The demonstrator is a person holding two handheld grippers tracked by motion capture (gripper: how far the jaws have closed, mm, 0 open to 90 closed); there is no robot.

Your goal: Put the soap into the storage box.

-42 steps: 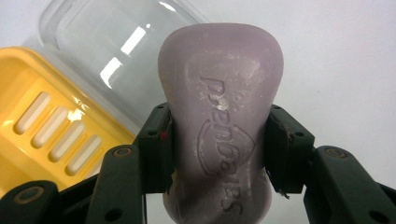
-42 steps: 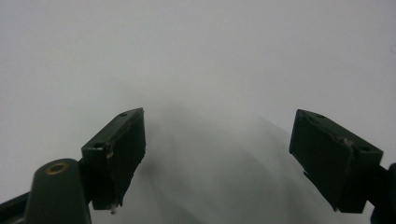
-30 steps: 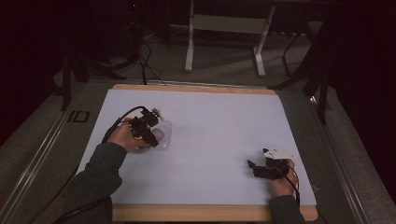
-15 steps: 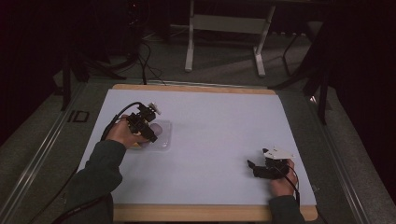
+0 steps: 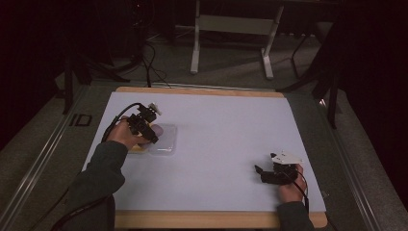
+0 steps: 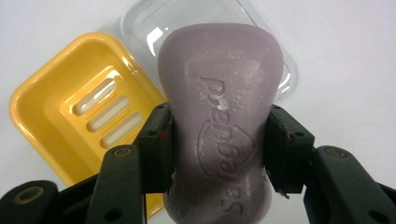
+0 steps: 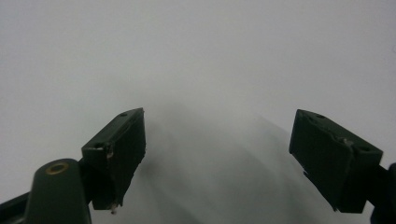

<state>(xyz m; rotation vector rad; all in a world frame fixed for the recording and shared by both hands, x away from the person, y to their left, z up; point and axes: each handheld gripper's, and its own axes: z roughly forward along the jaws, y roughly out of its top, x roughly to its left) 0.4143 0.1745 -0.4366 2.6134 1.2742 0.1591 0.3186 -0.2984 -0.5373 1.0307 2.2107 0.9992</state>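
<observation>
Soap point(image 6: 219, 126) is clamped in the left gripper point(image 6: 219, 144), raised above the yellow dish point(image 6: 60, 121) and clear lid point(image 6: 285, 60). Right gripper point(image 7: 217, 154) rests spread, empty. Likely next: lowering soap squarely into the dish.

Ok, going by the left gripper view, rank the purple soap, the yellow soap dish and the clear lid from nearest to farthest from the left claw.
1. Purple soap bar: clamped between the jaws of the left claw.
2. Yellow soap dish: just behind the jaws, to the left in this view.
3. Clear lid: farthest, beyond the soap's far end, next to the dish.
</observation>
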